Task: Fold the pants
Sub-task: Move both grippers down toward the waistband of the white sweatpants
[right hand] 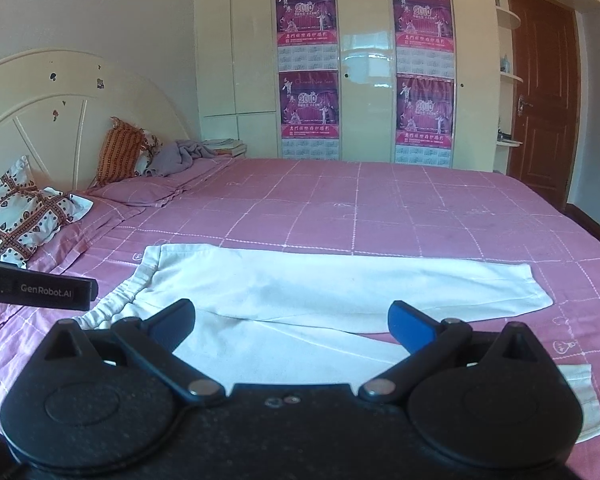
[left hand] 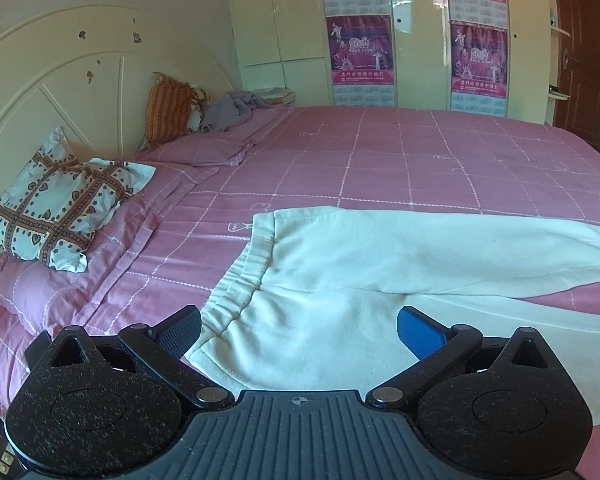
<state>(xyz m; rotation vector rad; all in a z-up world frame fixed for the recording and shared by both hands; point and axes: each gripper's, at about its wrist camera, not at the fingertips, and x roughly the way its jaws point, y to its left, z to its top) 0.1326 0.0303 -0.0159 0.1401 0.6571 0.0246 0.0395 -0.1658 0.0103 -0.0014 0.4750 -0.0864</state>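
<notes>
Pants: cream sweatpants (right hand: pixel 300 280) lie flat on the bed, waistband toward the pillows, legs spread apart toward the foot; no fold looks made yet, so the whole task seems left.
Bed: pink checked bedspread (left hand: pixel 380 160), thin cotton by the look, lightly rumpled near the headboard.
Fabric: soft, fleecy knit; gathered elastic waistband (left hand: pixel 240 272); hemmed cuffs.
Left gripper (left hand: pixel 299 330): fingers spread wide, holding nothing, above the waistband's near corner.
Right gripper (right hand: pixel 292 322): fingers wide apart, empty, over the near leg.
</notes>
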